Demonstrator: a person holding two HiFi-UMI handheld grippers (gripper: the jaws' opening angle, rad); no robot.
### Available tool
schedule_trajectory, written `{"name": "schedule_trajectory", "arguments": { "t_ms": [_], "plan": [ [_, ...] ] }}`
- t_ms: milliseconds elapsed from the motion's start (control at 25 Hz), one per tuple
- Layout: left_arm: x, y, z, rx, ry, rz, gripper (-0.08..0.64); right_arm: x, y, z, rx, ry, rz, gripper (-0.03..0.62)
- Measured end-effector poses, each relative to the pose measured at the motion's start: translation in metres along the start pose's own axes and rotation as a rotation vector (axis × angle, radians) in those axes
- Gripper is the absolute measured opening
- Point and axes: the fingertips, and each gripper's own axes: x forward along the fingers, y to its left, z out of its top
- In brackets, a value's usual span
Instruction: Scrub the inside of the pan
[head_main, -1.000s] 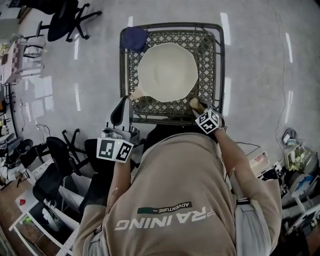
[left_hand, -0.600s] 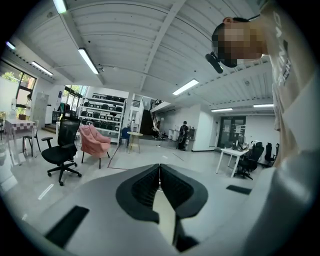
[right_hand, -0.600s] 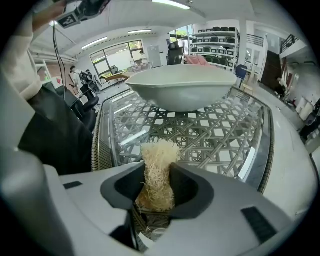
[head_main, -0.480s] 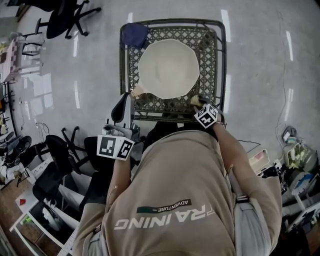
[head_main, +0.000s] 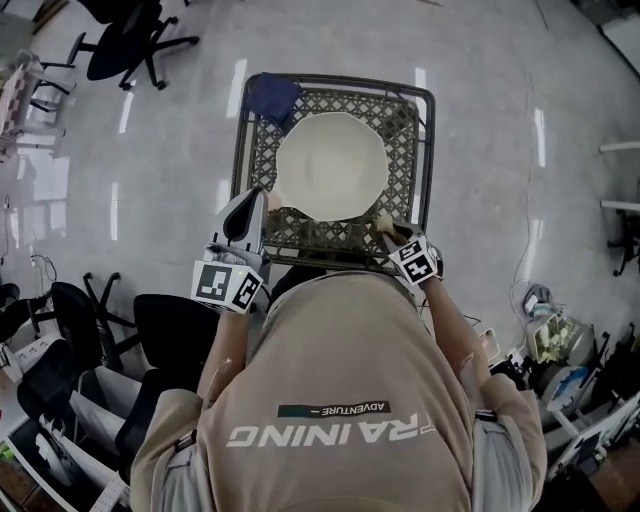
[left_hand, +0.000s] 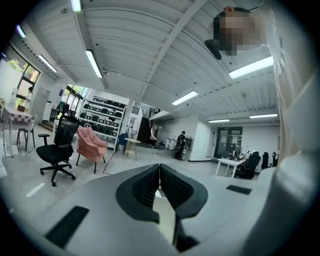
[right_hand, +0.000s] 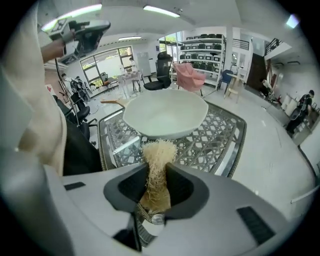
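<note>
While the right gripper, its jaws just closing, squeezes a scrubber near the pan, the left gripper is pinched together, empty.

Bright, even light fell from ceiling strip lamps, leaving pale glare streaks on the glossy floor. Both gripper views bowed strongly, with black corners; the left gripper, nearest the lens, was unfocused.

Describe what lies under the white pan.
The pan rests on a lattice-top table, whose mesh shows all around it. The part of the mesh directly beneath the pan, and anything lying there, is covered and cannot be seen.
</note>
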Motion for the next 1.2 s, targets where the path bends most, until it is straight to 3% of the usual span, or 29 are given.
{"name": "schedule_trajectory", "arguments": {
  "t_ms": [200, 360, 560, 720, 800, 1040, 1120, 1200],
  "plan": [
    [-0.007, 0.021, -0.012, -0.030, -0.023, 0.038, 0.018, -0.033, -0.016, 0.045, -0.068, -0.031, 0.001, 0.110],
    [-0.015, 0.040, -0.024, -0.050, -0.020, 0.066, 0.018, -0.013, -0.011, 0.092, -0.156, -0.023, 0.038, 0.109],
    [-0.033, 0.058, -0.036, -0.076, -0.018, 0.109, 0.018, 0.043, 0.008, 0.147, -0.076, -0.006, 0.136, 0.110],
    [-0.058, 0.080, -0.044, -0.085, -0.001, 0.159, 0.018, 0.082, 0.033, 0.186, -0.061, 0.018, 0.163, 0.109],
    [-0.069, 0.095, -0.046, -0.087, 0.008, 0.182, 0.018, 0.097, 0.038, 0.206, 0.034, 0.008, 0.162, 0.109],
    [-0.086, 0.129, -0.052, -0.101, 0.025, 0.218, 0.018, 0.138, 0.036, 0.248, 0.568, -0.062, 0.167, 0.109],
    [-0.088, 0.137, -0.053, -0.107, 0.030, 0.221, 0.018, 0.149, 0.036, 0.258, 0.674, -0.072, 0.184, 0.109],
    [-0.087, 0.147, -0.054, -0.108, 0.038, 0.222, 0.018, 0.157, 0.035, 0.261, 0.714, -0.065, 0.181, 0.109]
  ]
}}
